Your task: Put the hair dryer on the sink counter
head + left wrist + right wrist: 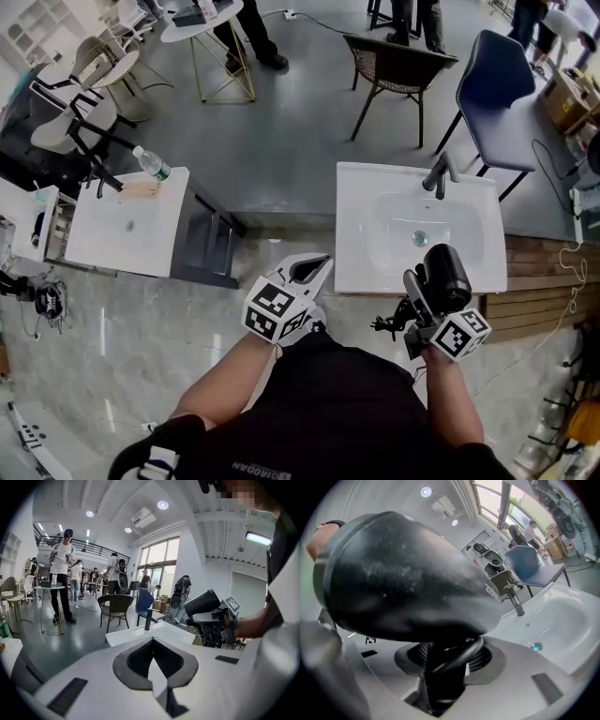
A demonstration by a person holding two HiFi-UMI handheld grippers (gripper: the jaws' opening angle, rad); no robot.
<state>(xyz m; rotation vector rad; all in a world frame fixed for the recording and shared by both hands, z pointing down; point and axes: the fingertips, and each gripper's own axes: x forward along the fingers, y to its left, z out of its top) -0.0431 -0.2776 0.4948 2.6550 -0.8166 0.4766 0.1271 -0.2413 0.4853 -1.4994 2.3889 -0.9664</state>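
Note:
The black hair dryer [445, 274] hangs at the near right corner of the white sink counter [361, 234], just above its front edge. My right gripper [417, 286] is shut on its handle, the cord looped beside the jaws. In the right gripper view the hair dryer's body [403, 573] fills the upper frame, with the handle in my right gripper [440, 667] and the basin [553, 620] and faucet [514, 601] beyond. My left gripper [314, 270] sits at the counter's near left corner, shut with nothing in it. The left gripper view shows the hair dryer [202, 603] to the right.
A black faucet [439, 175] stands at the back of the basin. A white cabinet [127, 230] with a water bottle [150, 163] stands to the left. A wicker chair [394, 66] and a blue chair [497, 84] stand behind the sink. People stand further back.

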